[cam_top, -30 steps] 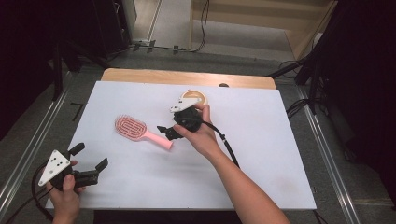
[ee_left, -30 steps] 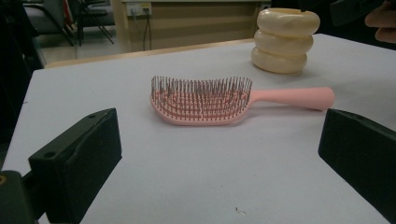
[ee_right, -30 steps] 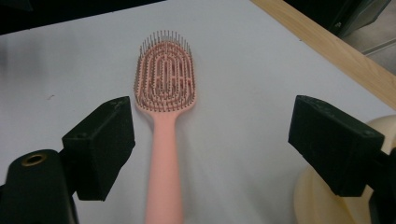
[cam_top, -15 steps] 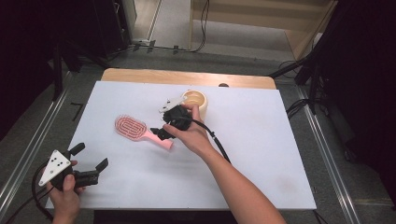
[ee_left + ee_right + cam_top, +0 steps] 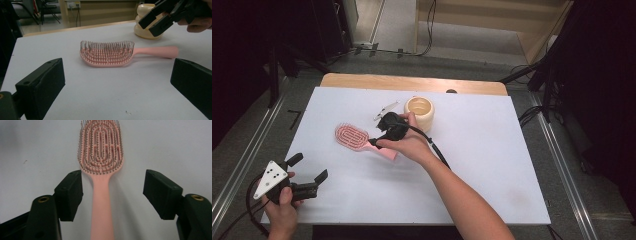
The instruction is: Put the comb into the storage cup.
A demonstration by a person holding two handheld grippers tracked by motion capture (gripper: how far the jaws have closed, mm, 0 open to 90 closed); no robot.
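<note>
The right gripper [image 5: 379,135] hangs over the handle of the pink hairbrush [image 5: 362,140], which lies flat on the white tabletop [image 5: 492,150] with its bristles up. In the right gripper view the handle [image 5: 101,212] runs up between the two jaws, nearer the left one, and the brush head [image 5: 101,147] lies just beyond their tips. The jaws have just been closing, with the handle between them, but gaps show on both sides, so the pads do not press on it. A cream ribbed jar [image 5: 419,112] stands just behind the hand that holds this gripper.

The left gripper [image 5: 307,175] sits near the tabletop's near left corner, well apart from the brush, its jaws spread wide with nothing between them. In the left gripper view the hairbrush [image 5: 112,53] lies side-on ahead of the jaws, between their tips, and the right gripper [image 5: 156,21] hovers above its handle end.
</note>
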